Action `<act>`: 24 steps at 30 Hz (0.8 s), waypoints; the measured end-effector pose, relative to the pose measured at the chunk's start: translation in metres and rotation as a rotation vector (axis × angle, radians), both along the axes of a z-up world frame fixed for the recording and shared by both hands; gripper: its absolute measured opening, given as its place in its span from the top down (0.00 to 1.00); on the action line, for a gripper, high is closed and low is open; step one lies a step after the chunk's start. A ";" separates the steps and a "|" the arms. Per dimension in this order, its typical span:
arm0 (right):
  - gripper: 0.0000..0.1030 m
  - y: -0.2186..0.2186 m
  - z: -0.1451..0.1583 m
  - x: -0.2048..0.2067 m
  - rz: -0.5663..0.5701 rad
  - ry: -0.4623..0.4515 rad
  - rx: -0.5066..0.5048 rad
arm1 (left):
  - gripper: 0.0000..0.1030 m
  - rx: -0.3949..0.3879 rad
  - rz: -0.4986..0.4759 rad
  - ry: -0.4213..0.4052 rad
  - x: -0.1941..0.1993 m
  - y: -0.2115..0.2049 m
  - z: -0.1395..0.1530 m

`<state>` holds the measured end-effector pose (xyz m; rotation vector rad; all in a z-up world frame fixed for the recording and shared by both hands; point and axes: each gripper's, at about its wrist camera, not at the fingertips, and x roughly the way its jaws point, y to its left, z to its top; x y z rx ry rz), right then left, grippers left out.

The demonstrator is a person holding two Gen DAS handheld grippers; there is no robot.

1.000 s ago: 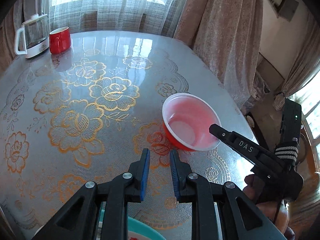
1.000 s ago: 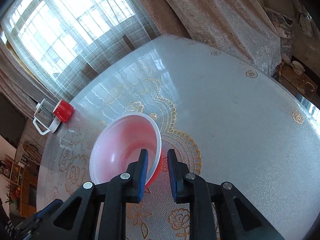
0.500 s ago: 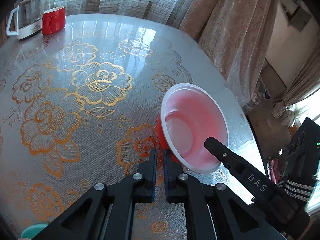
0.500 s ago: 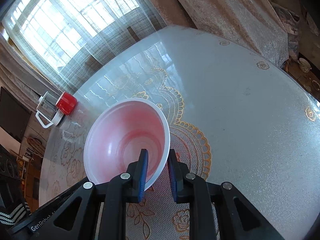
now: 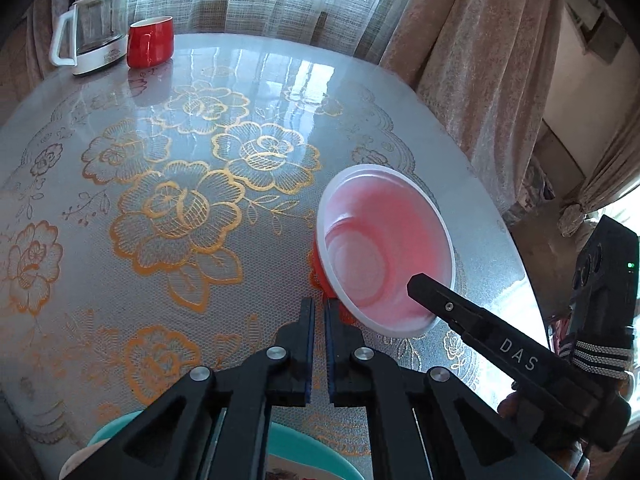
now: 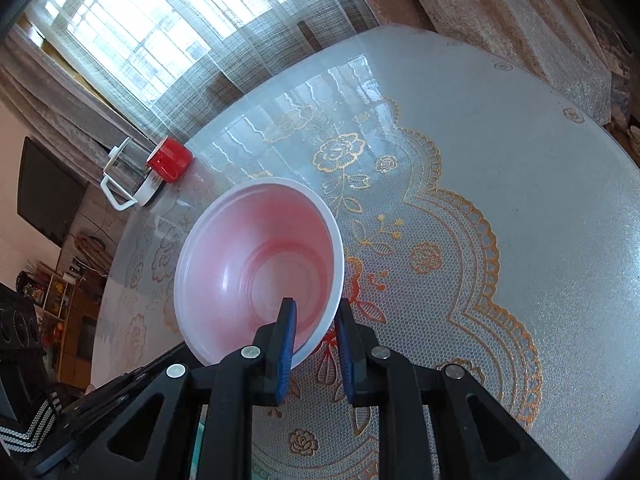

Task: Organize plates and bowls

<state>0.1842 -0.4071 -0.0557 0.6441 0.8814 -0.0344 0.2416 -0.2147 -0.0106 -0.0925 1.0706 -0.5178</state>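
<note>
A round table point(image 5: 120, 300) covered with a clear, gold-flowered cloth fills both views. The right tool point(image 6: 316, 344) grips a red plastic bowl point(image 6: 260, 264) by its near rim, one blue pad inside and one outside, its jaws nearly together on the thin wall. The bowl is tilted, its white-rimmed mouth leaning toward the camera, and seems lifted or tipped off the table. The left tool point(image 5: 319, 344) has its jaws closed with nothing between them; its tips sit just beside the bowl's red outer wall.

At the near edge, under the left tool, part of a teal plate or bowl point(image 5: 304, 456) shows. It looks like the likely place for stacking, so the task seems to be midway: one bowl is in hand but not yet set down.

Compared with a second ago, the left tool's jaws have closed from a small gap, and it now lies nearer the bowl. The bowl, level then, now tilts. A glass kettle point(image 5: 94, 30) and a red mug point(image 5: 150, 42) stand at the far edge, unchanged.
</note>
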 end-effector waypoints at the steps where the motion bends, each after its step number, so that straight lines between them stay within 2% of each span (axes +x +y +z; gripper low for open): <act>1: 0.81 0.000 -0.001 0.000 0.001 0.006 0.005 | 0.96 -0.008 0.004 -0.001 0.000 0.004 0.002; 4: 0.80 0.000 -0.001 0.000 -0.001 0.011 0.001 | 0.95 -0.043 0.000 -0.015 0.001 0.013 0.007; 6: 0.80 -0.001 0.001 0.000 -0.002 0.008 0.010 | 0.86 -0.072 -0.006 -0.002 0.003 0.019 0.010; 7: 0.77 -0.001 0.002 0.001 -0.003 0.004 0.017 | 0.85 -0.079 0.000 0.000 0.004 0.020 0.011; 13: 0.71 -0.008 0.013 -0.009 -0.040 -0.038 0.003 | 0.85 -0.111 -0.006 0.019 0.017 0.008 0.011; 17: 0.71 -0.015 0.017 -0.015 -0.081 -0.069 -0.005 | 0.85 -0.116 -0.012 0.024 0.025 -0.005 0.007; 19: 0.84 -0.013 0.015 -0.013 -0.079 -0.071 -0.023 | 0.85 -0.086 -0.020 0.010 0.029 -0.014 0.005; 22: 0.87 -0.005 0.013 -0.009 -0.050 -0.065 -0.052 | 0.89 -0.045 -0.024 -0.024 0.031 -0.021 0.001; 24: 0.87 -0.005 0.014 -0.009 -0.051 -0.074 -0.060 | 0.89 -0.053 -0.031 -0.029 0.033 -0.022 0.000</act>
